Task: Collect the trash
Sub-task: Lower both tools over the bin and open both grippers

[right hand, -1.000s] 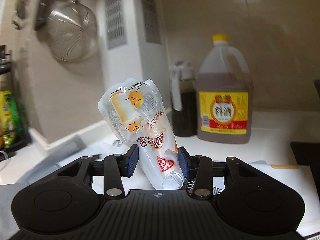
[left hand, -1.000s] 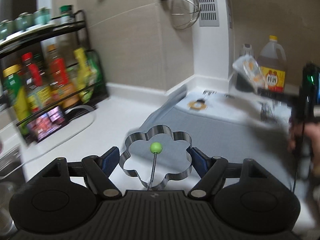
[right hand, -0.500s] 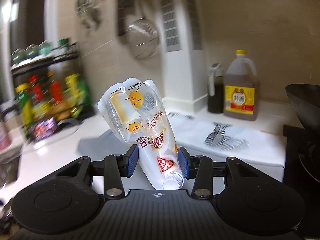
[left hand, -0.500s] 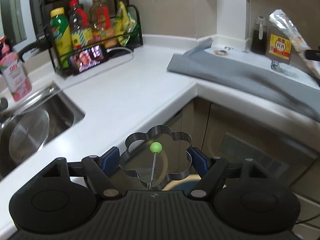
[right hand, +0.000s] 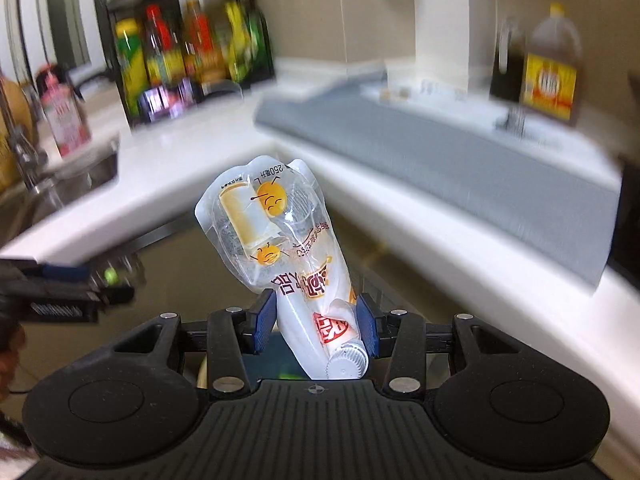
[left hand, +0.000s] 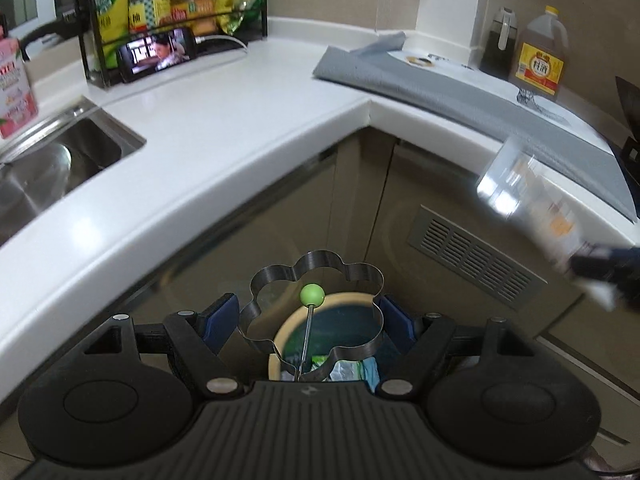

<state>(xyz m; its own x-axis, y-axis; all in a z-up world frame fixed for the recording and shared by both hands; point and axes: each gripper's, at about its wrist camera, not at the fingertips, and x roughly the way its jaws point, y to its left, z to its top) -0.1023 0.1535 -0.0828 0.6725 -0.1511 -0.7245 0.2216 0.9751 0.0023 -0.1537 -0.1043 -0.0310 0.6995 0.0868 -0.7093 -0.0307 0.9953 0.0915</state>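
My left gripper (left hand: 310, 322) is shut on a flower-shaped metal egg ring (left hand: 316, 304) with a green knob on its wire handle. It holds the ring above a round trash bin (left hand: 340, 344) on the floor, which has wrappers inside. My right gripper (right hand: 316, 322) is shut on an empty clear spouted drink pouch (right hand: 276, 240) with yellow cartoon faces. The pouch also shows blurred at the right of the left wrist view (left hand: 536, 208). The left gripper shows at the left edge of the right wrist view (right hand: 60, 288).
A white L-shaped counter (left hand: 208, 120) wraps the corner above beige cabinet doors (left hand: 360, 200) with a vent grille (left hand: 476, 260). A sink (left hand: 48, 168), a bottle rack (left hand: 172, 12), a phone (left hand: 158, 54), a grey mat (left hand: 460, 100) and an oil jug (left hand: 540, 56) sit on it.
Both grippers have pulled back from the counter and dropped lower, each still holding its item. The trash bin has come into view under the left gripper.
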